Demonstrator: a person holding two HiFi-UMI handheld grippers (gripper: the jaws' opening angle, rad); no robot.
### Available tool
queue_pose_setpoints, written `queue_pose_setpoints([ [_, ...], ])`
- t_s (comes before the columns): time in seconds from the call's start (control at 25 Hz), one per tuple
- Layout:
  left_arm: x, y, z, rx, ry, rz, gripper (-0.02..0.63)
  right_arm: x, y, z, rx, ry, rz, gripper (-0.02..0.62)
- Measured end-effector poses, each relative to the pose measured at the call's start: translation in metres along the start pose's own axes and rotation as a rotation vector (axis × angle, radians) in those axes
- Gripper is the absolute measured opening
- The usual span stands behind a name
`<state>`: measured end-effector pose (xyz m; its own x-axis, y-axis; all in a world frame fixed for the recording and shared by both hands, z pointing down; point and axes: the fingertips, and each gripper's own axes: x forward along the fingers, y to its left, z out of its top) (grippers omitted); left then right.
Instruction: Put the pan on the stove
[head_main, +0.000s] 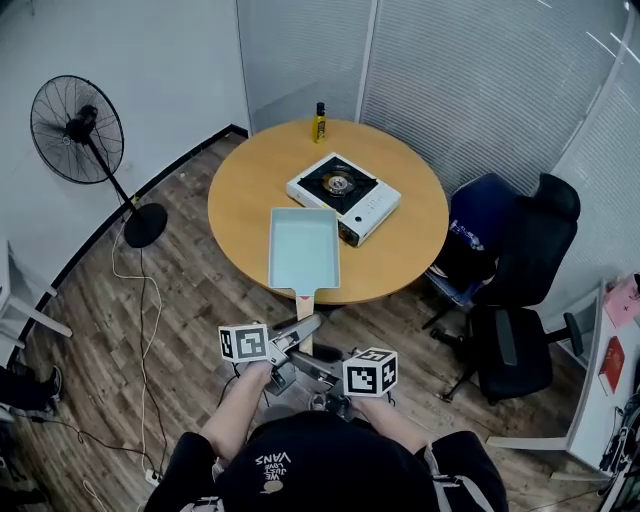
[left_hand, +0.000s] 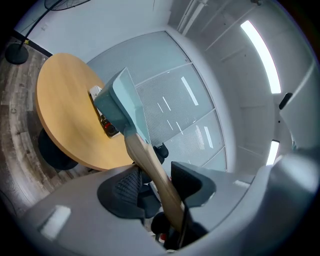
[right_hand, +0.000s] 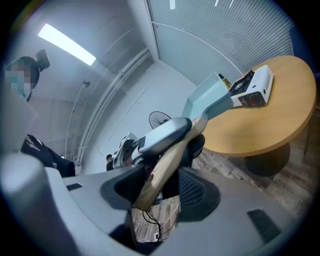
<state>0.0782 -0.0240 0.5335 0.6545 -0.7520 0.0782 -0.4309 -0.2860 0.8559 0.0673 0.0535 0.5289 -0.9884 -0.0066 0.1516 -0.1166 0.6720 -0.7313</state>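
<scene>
**Wooden handle (head_main: 304, 300) gripped twice, pan (head_main: 303, 245) not yet on the stove (head_main: 343, 195)**

Head view: the pale blue pan sits over the near side of the round table (head_main: 240, 200), just beside the stove and clear of its burner. Whether it rests on the tabletop or hangs just above it, I cannot tell. Its handle juts past the table edge toward the person, where the left gripper (head_main: 302, 328) and the right gripper (head_main: 312, 362) meet it.

Left gripper view: the jaws are closed on the handle partway along, with the pan ahead and the stove behind it.

Right gripper view: the jaws clasp the handle's butt end, and the left gripper sits further up the same handle.

The carry looks to be in hand. The next move calls for keeping the pan level, taking it forward and rightward over the burner, then lowering it squarely without nudging the stove.
</scene>
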Motion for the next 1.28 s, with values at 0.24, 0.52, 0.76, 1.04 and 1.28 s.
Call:
queue_pose_setpoints([
  [0.24,0.022,0.013,0.014,-0.025,-0.012,0.001,0.179,-0.001,-0.022,0.019,0.002,0.004,-0.006,0.196],
  [0.52,0.033,0.034,0.036,-0.028,0.031,-0.020,0.181,0.021,-0.043,0.037,0.016,-0.020,-0.042,0.198],
  [0.76,0.041,0.055,0.072,-0.025,0.105,-0.046,0.181,0.052,-0.062,0.066,0.038,-0.070,-0.093,0.199],
  [1.04,0.045,0.082,0.128,-0.022,0.180,-0.081,0.183,0.101,-0.083,0.108,0.058,-0.132,-0.141,0.199],
  [1.28,0.038,0.105,0.165,0.004,0.257,-0.121,0.183,0.145,-0.094,0.133,0.065,-0.195,-0.201,0.199],
])
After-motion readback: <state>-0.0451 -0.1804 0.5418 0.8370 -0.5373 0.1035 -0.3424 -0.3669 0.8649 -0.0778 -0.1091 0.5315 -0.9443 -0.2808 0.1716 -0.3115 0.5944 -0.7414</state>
